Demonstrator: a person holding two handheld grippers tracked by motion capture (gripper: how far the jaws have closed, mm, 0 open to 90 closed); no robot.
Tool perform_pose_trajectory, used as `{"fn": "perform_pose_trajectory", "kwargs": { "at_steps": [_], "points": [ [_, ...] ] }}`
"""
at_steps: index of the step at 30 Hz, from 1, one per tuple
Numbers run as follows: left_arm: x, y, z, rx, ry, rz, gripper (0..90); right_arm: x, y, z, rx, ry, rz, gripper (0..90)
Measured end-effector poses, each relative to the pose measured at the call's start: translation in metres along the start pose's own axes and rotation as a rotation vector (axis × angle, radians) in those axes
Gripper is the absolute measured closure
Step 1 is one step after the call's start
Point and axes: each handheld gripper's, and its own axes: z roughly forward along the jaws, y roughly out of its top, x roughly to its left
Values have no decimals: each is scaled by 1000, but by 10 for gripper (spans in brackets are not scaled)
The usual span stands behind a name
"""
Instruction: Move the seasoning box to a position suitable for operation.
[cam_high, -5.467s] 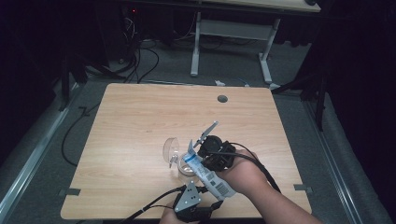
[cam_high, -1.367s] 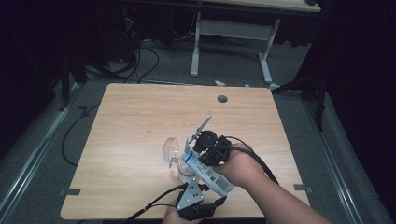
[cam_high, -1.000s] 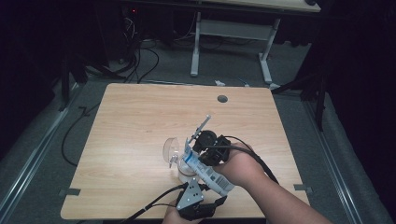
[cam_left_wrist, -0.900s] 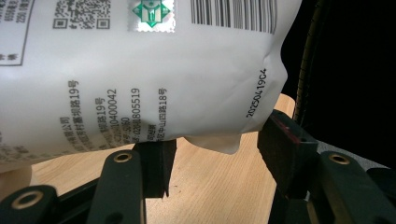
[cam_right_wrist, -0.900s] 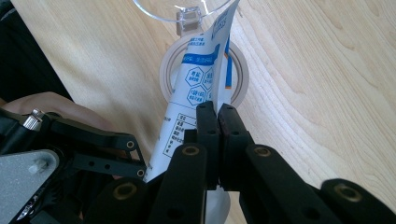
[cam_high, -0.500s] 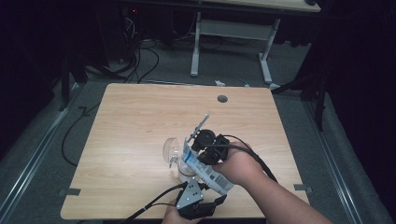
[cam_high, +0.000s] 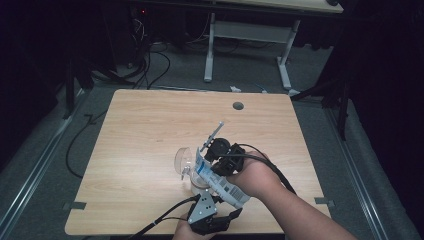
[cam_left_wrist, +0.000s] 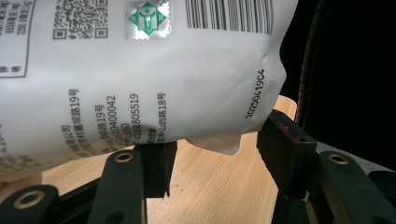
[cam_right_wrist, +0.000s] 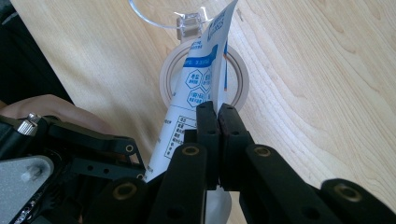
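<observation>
Left gripper (cam_high: 212, 212) at table's (cam_high: 150, 125) near edge, jaws spread beneath white printed pouch (cam_high: 220, 180), not pinching. Right gripper (cam_right_wrist: 218, 116) pressed together on pouch's edge, tilted over clear lidded container (cam_high: 192, 172) just beyond.

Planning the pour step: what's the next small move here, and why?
Probably tip the pouch further toward the jar. The right gripper is shut on the pouch, its top corner sits over the jar's open mouth, lid flipped back.
</observation>
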Motion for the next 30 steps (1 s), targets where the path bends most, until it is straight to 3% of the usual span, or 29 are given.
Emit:
{"fn": "perform_pose_trajectory", "kwargs": {
  "at_steps": [30],
  "points": [
    [-1, -1, 1, -11, -3, -4, 491, -1, -2, 2, 0, -1, 9, 892]
  ]
}}
